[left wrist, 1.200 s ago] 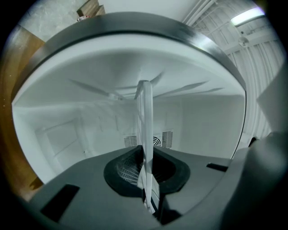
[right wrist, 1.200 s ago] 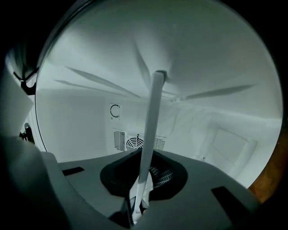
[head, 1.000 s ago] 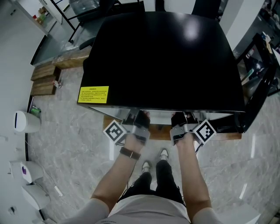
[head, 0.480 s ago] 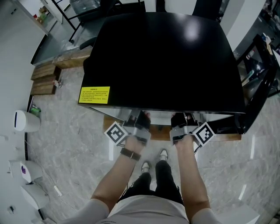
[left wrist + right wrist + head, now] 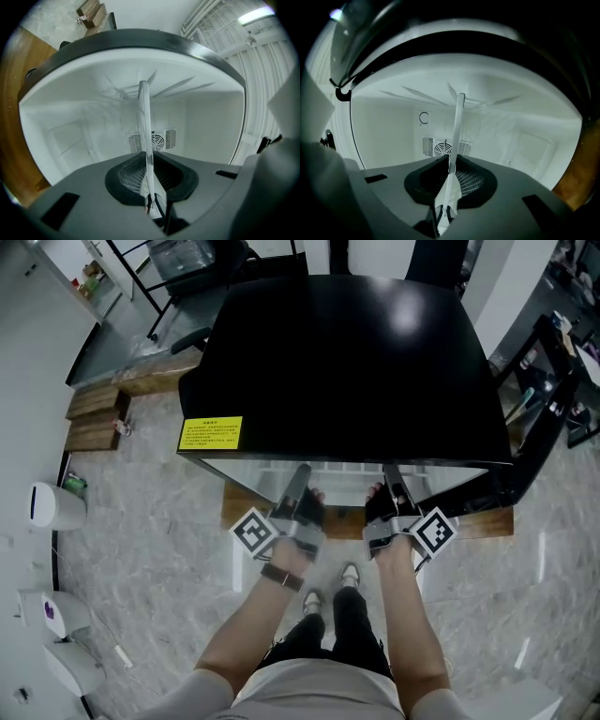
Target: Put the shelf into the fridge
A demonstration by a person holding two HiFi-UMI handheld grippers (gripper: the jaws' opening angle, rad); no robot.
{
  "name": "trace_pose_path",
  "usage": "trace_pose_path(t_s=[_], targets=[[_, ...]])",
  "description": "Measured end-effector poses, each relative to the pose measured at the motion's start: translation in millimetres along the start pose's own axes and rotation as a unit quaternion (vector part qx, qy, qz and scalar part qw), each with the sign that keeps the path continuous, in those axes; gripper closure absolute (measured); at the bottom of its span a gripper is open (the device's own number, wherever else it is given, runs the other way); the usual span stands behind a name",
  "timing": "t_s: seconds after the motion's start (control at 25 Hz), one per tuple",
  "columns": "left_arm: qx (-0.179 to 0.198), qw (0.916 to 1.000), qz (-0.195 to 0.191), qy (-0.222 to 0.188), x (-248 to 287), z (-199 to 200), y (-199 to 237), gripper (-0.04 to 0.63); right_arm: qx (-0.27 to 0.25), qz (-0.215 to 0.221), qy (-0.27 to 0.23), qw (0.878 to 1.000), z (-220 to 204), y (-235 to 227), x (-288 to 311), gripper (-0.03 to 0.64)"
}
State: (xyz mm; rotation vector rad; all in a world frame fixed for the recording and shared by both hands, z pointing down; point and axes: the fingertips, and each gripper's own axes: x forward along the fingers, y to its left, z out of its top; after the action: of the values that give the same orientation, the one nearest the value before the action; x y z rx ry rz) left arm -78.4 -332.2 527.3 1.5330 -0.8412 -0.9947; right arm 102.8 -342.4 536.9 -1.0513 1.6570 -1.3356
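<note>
I have the fridge [image 5: 347, 362] on the floor [image 5: 159, 521] straight ahead, its open side nearest me and its door [image 5: 546, 395] standing out to the right. The shelf [image 5: 144, 126] reaches into the opening. Its near edge is clamped in the left hand-held gripper [image 5: 298, 486] and, just to the right, in the right hand-held gripper [image 5: 392, 486]. A fan vent [image 5: 443, 148] sits on the far wall behind the shelf.

It looks like a test room or lab, not a home. A black fridge [image 5: 347, 362] with a yellow label [image 5: 210, 433] stands alone on a low wooden platform [image 5: 487, 524] on a pale marbled floor [image 5: 150, 549]. Black metal racks [image 5: 548, 399] stand at the right edge. A grey worktop [image 5: 112, 357] and wooden blocks [image 5: 94, 418] sit at the upper left.
</note>
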Motion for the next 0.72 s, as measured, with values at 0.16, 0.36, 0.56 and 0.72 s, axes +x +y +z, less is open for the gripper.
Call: trace_pose_path(t_s=[0.16,0.36,0.56,0.72], targets=[[-0.004,0.9999,0.010,0.013,-15.8,-10.8,0.2,0.563,0.001,-0.010,0.006,1.000,-10.5,-1.1,-15.5,0.568],[-0.002,0.9995,0.007,0.032,-24.0,-22.0,-9.6,0.565,-0.009,-0.012,0.011,1.000,-15.4,4.2,-30.1,0.569],[0.002,0.9985,0.003,0.054,-34.2,-40.3,-30.3,0.568,-0.020,-0.005,0.032,0.999,-26.9,19.3,-49.2,0.569],[0.008,0.9971,-0.005,0.076,-50.0,-56.6,-54.1,0.578,-0.027,0.003,0.051,0.998,-41.7,36.2,-72.7,0.572]])
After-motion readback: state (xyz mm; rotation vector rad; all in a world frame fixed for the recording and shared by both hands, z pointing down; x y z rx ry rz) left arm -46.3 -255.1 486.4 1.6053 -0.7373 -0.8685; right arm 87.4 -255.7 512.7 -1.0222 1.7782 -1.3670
